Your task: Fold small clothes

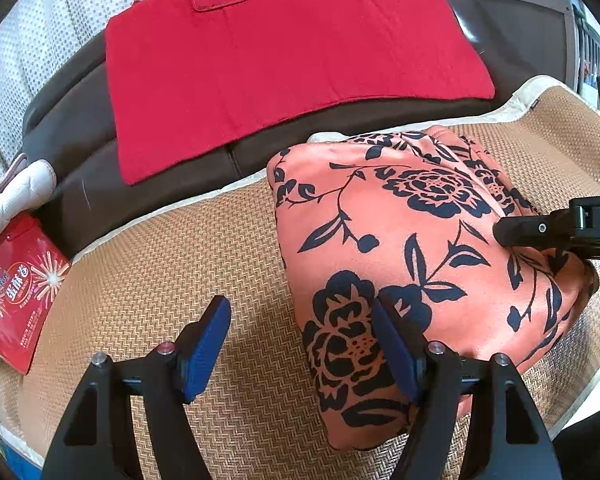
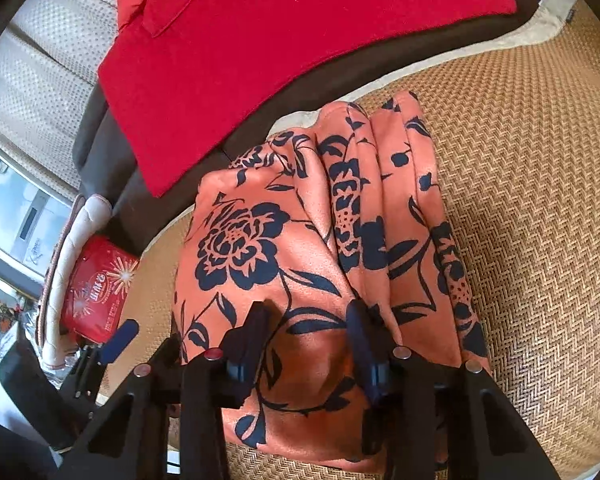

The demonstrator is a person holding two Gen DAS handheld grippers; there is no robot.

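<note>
An orange garment with a black flower print [image 1: 400, 240] lies folded in a thick bundle on a woven straw mat [image 1: 160, 272]. My left gripper [image 1: 300, 344] is open at the bundle's left edge, its right finger over the cloth, its left finger over the mat. My right gripper [image 2: 312, 344] is open, low over the garment [image 2: 284, 240], its jaws apart with flat cloth between them. Its finger also shows in the left wrist view [image 1: 540, 228], resting on the bundle's right side. Folded layers stack on the right of the bundle [image 2: 412, 208].
A red cloth [image 1: 284, 56] lies spread on a dark brown sofa seat [image 1: 148, 184] behind the mat. A red snack packet [image 1: 16, 292] lies at the mat's left edge beside a cream cushion [image 1: 24, 192]. The mat [image 2: 532, 200] extends right of the garment.
</note>
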